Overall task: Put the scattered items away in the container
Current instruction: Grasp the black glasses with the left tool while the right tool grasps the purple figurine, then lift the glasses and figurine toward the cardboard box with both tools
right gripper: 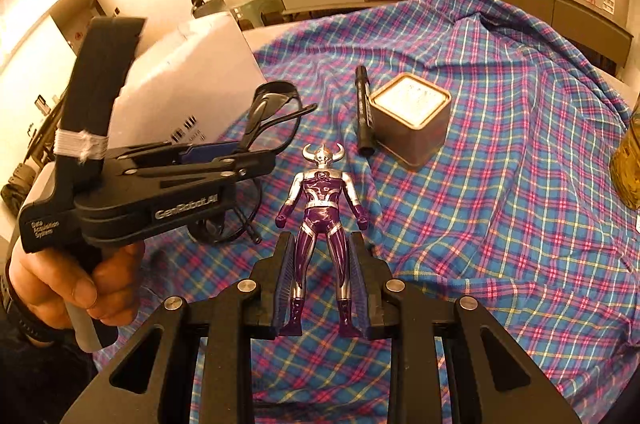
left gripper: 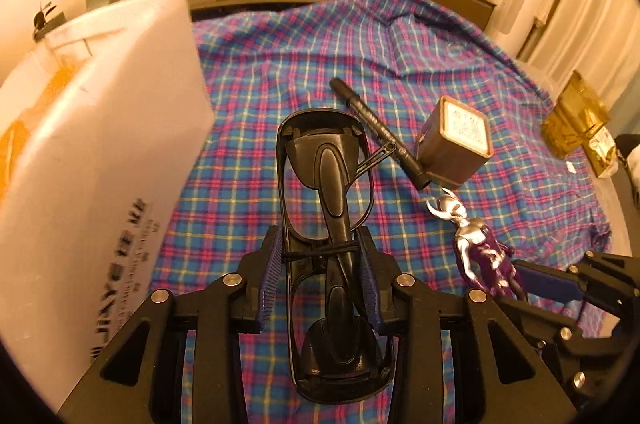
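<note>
Left wrist view shows the left claw (left gripper: 320,276) straddling a pair of black plastic sunglasses (left gripper: 328,224), folded with one temple sticking out; its blue ribbed pads sit against the frame's two long edges, so I judge it clenched on the sunglasses near the bridge, probably because a grip there keeps the long frame balanced. Whether the frame has left the blue-and-pink plaid cloth (left gripper: 280,72) cannot be told. Just to the left stands the white foam box (left gripper: 100,144), which I take to be the container, close enough for a short carry.

Right wrist view shows the right claw (right gripper: 322,280) closed on the legs of a purple-and-silver horned toy figure (right gripper: 322,212), whose head points away from the camera; gripping the narrow legs suits the small opening. A hand (right gripper: 72,284) holds the left tool's handle at the left edge.

Lying loose on the cloth are a black marker pen (right gripper: 363,112) and, touching it, a brown square tin with a pale label on top (right gripper: 412,120); both appear yet to be tidied.
</note>
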`<state>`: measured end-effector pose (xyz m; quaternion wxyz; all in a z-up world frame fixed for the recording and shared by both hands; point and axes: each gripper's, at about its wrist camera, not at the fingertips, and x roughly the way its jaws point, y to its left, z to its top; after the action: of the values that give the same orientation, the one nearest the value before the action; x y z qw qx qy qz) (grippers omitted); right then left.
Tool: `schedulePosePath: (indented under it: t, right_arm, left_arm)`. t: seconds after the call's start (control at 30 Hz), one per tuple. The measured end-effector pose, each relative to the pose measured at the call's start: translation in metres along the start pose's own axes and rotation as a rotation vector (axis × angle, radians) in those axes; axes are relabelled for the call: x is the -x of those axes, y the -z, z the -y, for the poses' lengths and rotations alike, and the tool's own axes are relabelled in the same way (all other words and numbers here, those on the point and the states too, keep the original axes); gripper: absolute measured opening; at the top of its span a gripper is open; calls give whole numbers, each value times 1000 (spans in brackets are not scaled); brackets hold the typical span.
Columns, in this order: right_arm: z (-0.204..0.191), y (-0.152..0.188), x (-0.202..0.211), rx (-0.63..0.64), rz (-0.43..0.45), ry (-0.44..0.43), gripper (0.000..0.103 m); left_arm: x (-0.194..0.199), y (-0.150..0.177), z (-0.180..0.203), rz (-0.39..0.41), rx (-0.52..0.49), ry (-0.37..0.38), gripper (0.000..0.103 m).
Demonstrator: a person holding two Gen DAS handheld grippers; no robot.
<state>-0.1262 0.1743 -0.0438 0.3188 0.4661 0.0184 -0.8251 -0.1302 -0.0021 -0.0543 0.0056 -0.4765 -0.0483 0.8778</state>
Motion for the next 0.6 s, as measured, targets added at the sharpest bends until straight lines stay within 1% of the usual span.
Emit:
schedulePosePath:
  t: [0.13,0.3,0.6]
  right_arm:
    - [-9,-3,7,4,18,-14,28]
    - [-18,-4,16,-19,46,-55,28]
    - [-34,-11,34,-40,111,-105,28]
  left_arm:
    - [17,-1,-5,27,-1,9,38]
    - [37,-1,-10,65,-11,4,38]
    - [62,0,-33,107,18,12,38]
